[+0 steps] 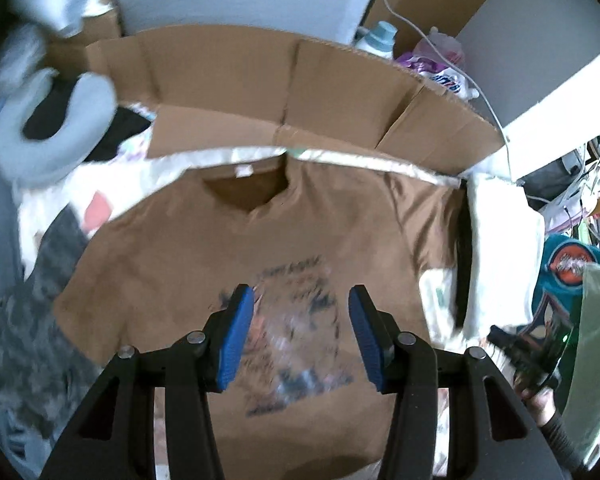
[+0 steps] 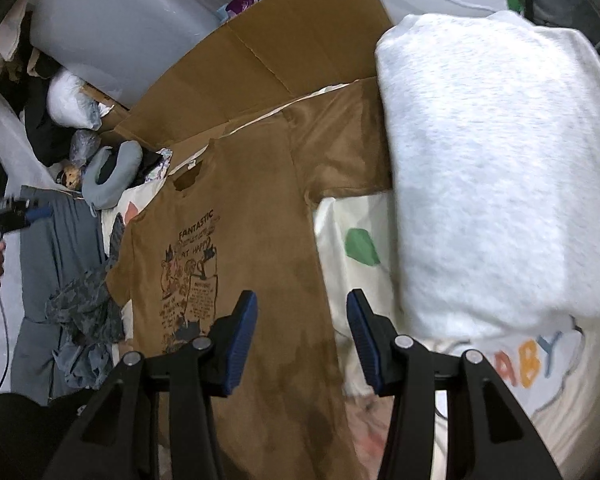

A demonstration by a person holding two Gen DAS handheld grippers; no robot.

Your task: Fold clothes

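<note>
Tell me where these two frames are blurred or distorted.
Left wrist view: motion blur smears the print on the brown T-shirt and the grey neck pillow; fisheye bends the cardboard edge. Right wrist view: sharper, the shirt's print is partly readable, but the folded white garment near the lens is soft; both have dark corners.

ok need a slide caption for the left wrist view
Open left gripper hovers over a brown printed t-shirt spread flat, printed side up, before a tan cardboard sheet.
</note>
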